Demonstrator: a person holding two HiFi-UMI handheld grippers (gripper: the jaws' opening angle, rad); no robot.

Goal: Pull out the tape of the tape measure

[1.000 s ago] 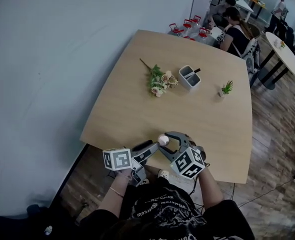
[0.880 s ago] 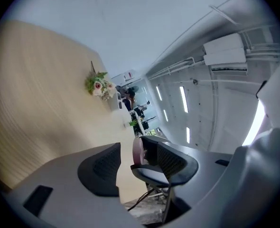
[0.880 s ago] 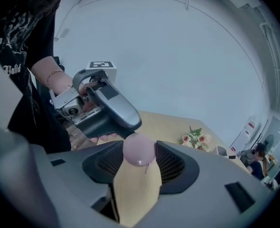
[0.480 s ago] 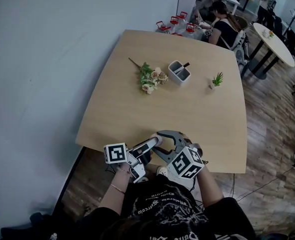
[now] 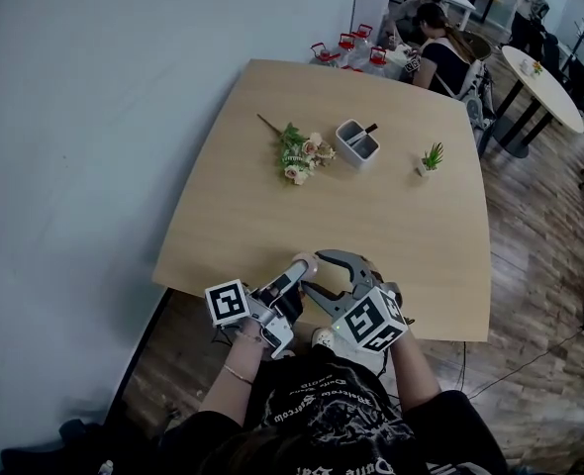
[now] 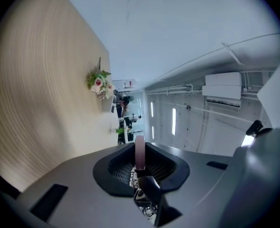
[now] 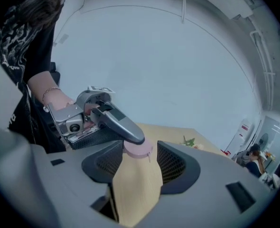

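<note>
The tape measure [image 5: 305,262] is a small pink disc held just above the front edge of the wooden table [image 5: 272,216]. My right gripper [image 5: 311,272] is shut on it. In the right gripper view the tape measure [image 7: 138,148] sits between the tips of that gripper [image 7: 139,152], whose jaws have eased slightly wider. My left gripper [image 5: 299,269] comes in from the left, and its jaws have just been closing. In the left gripper view they pinch the tape measure [image 6: 139,148], seen edge-on as a thin pink strip. I cannot tell whether they hold the tape's end or the rim.
On the far half of the table lie a flower bunch [image 5: 297,154], a grey pen holder [image 5: 356,143] and a small potted plant [image 5: 431,156]. People sit at other tables [image 5: 544,77] at the back right. A pale wall runs along the left.
The left gripper has rolled and its jaws have closed from wide apart onto the pink tape measure. The right gripper has risen slightly with the tape measure in it.
</note>
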